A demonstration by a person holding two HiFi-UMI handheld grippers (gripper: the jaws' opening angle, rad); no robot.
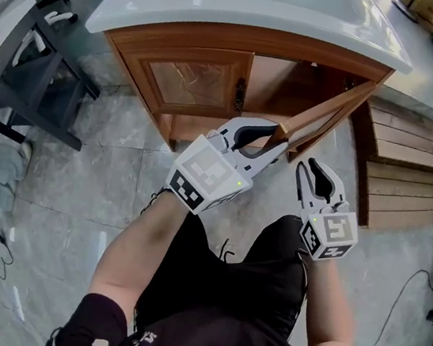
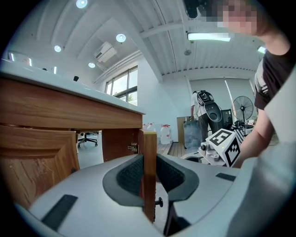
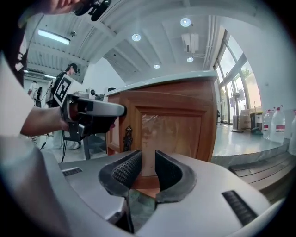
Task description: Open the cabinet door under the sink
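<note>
Brown wooden panelled cabinet door [image 1: 325, 113]: it hangs under the white sink counter [image 1: 263, 11] and is already swung well out. In the head view it runs as a slanted band from its hinged side at upper right down toward frame centre. The closed twin door [image 1: 193, 81] sits at upper centre-left.
Left claw [image 1: 275, 143]: clamped on the free edge of the open door. In the left gripper view that edge stands between the two pads, both pressed to it, with a small dark knob [image 2: 159, 202] just below them.
Right claw [image 1: 312, 174]: jaws apart, holding nothing. It sits lower right of centre in the head view, just beside the door but apart from it.
Long axis: the gripped edge runs straight up and down, across the pads.
Bearing from the free claw: dead ahead. The door's outer face fills the middle of the right gripper view.
Nearer hand: the left, which is already on it.
Swing path: I judge that opening further carries the free edge toward the lower right of the head view. That is where my right claw sits, so I would move it aside first.
</note>
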